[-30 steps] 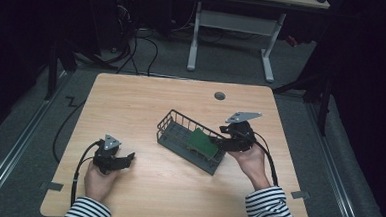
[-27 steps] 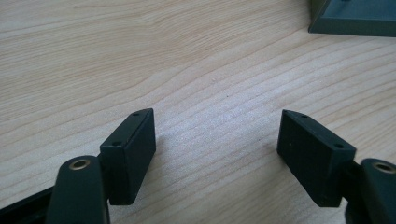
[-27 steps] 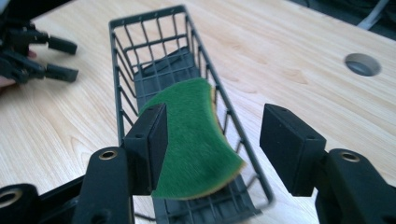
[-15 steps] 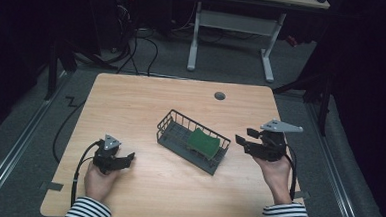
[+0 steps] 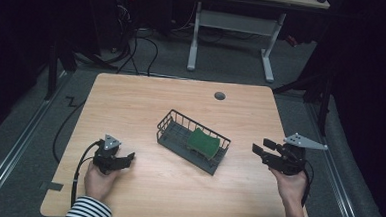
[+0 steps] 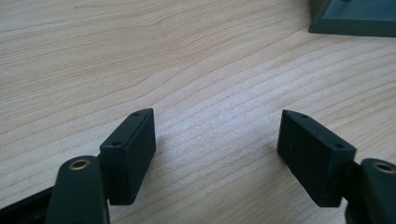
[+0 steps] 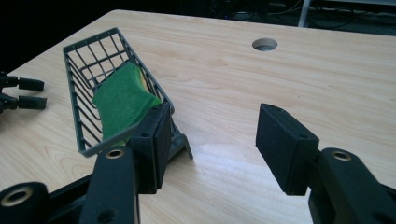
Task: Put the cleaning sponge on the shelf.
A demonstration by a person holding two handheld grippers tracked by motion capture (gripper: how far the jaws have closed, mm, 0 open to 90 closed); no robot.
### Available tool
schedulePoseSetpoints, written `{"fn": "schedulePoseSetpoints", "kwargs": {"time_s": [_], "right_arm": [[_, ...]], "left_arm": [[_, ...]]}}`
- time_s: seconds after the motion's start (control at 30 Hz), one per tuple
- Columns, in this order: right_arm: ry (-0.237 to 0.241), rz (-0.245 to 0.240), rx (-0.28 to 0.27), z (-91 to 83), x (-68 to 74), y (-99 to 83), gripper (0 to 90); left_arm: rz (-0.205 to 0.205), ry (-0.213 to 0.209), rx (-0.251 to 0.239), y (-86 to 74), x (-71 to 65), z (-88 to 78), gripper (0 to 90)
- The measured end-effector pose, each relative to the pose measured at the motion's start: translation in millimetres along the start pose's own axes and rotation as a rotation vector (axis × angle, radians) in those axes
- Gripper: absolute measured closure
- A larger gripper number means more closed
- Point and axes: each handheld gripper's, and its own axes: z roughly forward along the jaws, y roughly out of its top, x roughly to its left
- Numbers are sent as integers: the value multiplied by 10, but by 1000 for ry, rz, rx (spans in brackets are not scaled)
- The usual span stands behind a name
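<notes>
A light wooden table (image 5: 146, 101) with rounded corners carried everything, and a small round cable hole (image 5: 219, 96) sat near its far edge, right of the middle. Near the table's centre, slightly toward the right edge, stood a dark grey wire basket (image 5: 172, 127) on a solid dark base, set at a slant to the table's edges. Inside it, at the end nearer the right edge, a green scouring sponge (image 5: 202, 142) with a yellow layer beneath leaned against the wire wall. The right gripper (image 5: 260, 146), black with a grey three-cornered plate on top, was held in the person's right hand (image 5: 289, 186) at the table's right edge, well apart from the basket; its jaws were spread wide with nothing between them, pointing toward the basket. The left gripper (image 5: 128, 157), smaller in the high view, rested in the left hand (image 5: 97, 179) near the near-left corner, low over the bare wood; its jaws also stood wide apart and held nothing. Striped sleeves showed at the near edge.
</notes>
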Motion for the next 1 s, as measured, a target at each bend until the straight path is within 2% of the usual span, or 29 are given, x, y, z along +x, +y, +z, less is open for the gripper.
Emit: {"fn": "schedulePoseSetpoints", "kwargs": {"time_s": [0.37, 0.7, 1.0], "right_arm": [[-10, 46, -17, -101, -93, -254, 456], [-3, 87, -27, 49, -118, -475, 452], [-14, 88, -11, 211, -130, -598, 448]], "left_arm": [[0, 1, 1, 2, 0, 2, 284], [2, 1, 1, 2, -2, 2, 279], [3, 1, 2, 2, -3, 2, 275]]}}
